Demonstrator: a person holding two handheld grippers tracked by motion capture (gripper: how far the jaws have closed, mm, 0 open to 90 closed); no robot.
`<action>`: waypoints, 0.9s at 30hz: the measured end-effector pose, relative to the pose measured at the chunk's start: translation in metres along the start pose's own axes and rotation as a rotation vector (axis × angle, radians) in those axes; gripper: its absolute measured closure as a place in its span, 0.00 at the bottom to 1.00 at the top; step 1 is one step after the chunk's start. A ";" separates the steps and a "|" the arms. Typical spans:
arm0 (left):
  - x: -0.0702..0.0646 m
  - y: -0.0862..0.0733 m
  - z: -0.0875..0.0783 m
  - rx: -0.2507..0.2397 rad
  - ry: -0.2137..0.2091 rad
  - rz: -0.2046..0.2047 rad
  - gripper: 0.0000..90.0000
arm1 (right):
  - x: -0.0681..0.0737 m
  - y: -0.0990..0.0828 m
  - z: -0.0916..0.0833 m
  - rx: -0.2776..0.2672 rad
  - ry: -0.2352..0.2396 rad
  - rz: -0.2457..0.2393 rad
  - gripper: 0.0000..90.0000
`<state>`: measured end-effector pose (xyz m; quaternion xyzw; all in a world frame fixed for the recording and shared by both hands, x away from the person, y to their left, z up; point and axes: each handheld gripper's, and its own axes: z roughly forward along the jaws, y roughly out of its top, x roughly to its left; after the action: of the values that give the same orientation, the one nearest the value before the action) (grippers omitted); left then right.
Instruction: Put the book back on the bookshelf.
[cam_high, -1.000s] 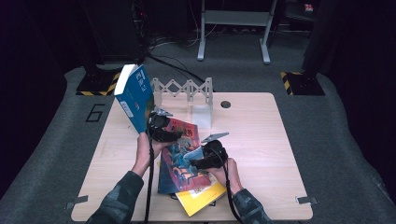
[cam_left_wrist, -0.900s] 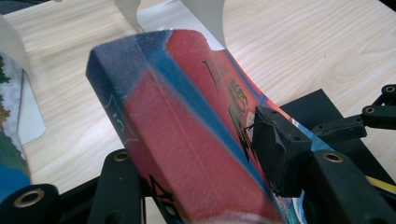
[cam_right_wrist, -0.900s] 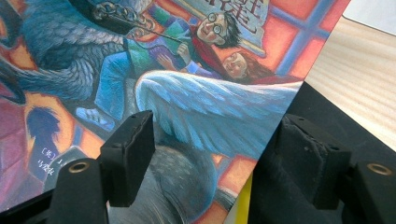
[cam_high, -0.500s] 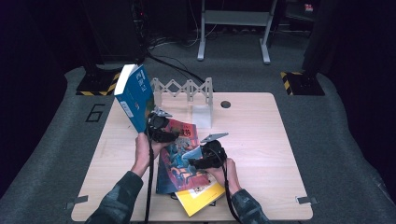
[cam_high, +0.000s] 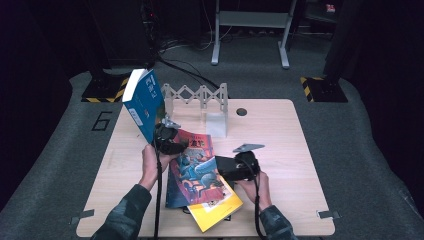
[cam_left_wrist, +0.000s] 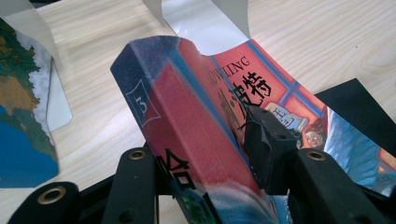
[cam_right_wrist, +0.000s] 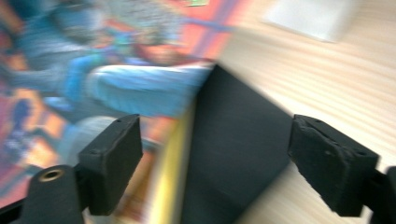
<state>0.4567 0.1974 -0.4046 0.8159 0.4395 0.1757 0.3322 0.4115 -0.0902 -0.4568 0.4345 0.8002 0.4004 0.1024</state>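
Having widened, right hand-held gripper (cam_high: 222, 166) gapes empty; left hand-held gripper (cam_high: 176, 143) pinches red book (cam_left_wrist: 205, 126).

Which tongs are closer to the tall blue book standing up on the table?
The left tongs. They sit right beside the blue book, closed on the red picture book. The right tongs are farther away, open, on the picture book's other side.

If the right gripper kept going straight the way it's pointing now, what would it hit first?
Probably the black book lying straight ahead between the right gripper's open jaws, beside the yellow book; blur leaves depth uncertain.
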 end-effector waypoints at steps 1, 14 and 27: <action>0.000 0.000 0.000 -0.007 0.002 -0.005 0.64 | -0.012 -0.005 -0.006 -0.012 -0.041 0.025 0.15; 0.004 -0.003 -0.004 -0.034 -0.029 -0.020 0.64 | -0.094 -0.066 -0.011 -0.018 -0.301 0.126 0.03; 0.008 -0.001 -0.010 -0.028 -0.072 -0.043 0.70 | -0.103 -0.072 -0.001 -0.005 -0.361 0.098 0.05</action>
<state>0.4543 0.2084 -0.3981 0.8073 0.4421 0.1454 0.3628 0.4284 -0.1925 -0.5279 0.5376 0.7457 0.3224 0.2258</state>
